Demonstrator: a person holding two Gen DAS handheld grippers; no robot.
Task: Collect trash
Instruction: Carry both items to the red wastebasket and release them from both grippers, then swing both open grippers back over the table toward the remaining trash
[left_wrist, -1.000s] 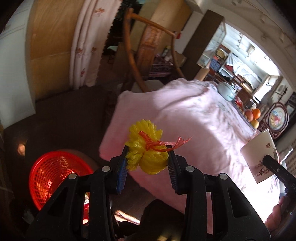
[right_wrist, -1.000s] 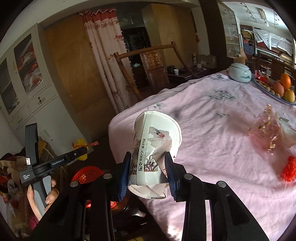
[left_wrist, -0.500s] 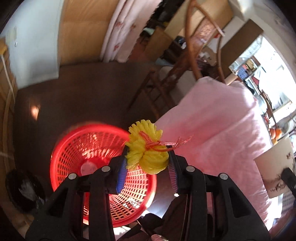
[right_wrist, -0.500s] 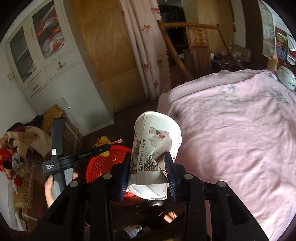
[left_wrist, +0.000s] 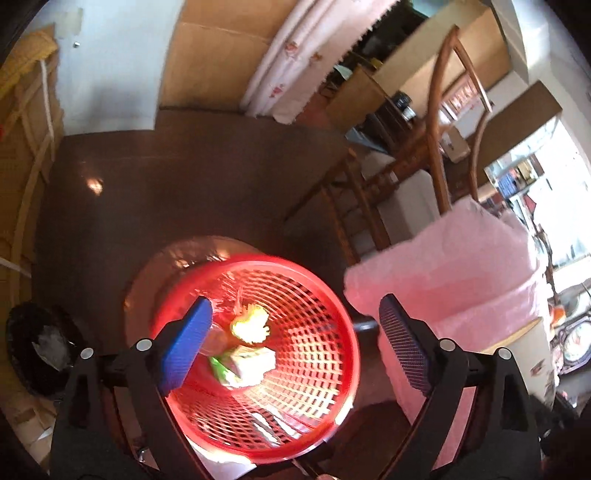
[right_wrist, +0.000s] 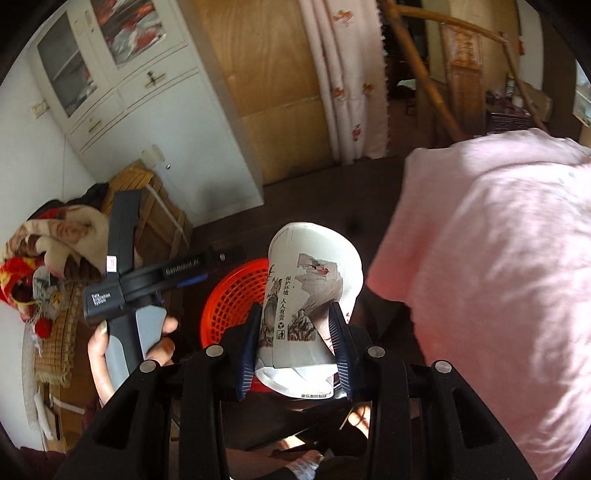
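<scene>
Tablecloth (left_wrist: 461, 273), pink, hangs just beside the red basket (left_wrist: 332, 295) on the basket's right in the left wrist view; snagging it on the way over is risk 1 for the next drop.

Basket sits on the dark floor, rim clear, already holding a white-green carton (left_wrist: 251, 363) and the yellow net ball (left_wrist: 250, 326), blurred, inside the rim.

Left gripper (left_wrist: 291, 341) is over the basket, jaws just opened wide, nothing between them.

Right gripper (right_wrist: 295, 338) is clamped on a crumpled paper cup (right_wrist: 310, 280), near the basket but, I judge, not yet over it. Risk 2: letting go early puts the cup on the floor. Risk 3: a light, squashed cup could hit the rim and bounce out.
</scene>
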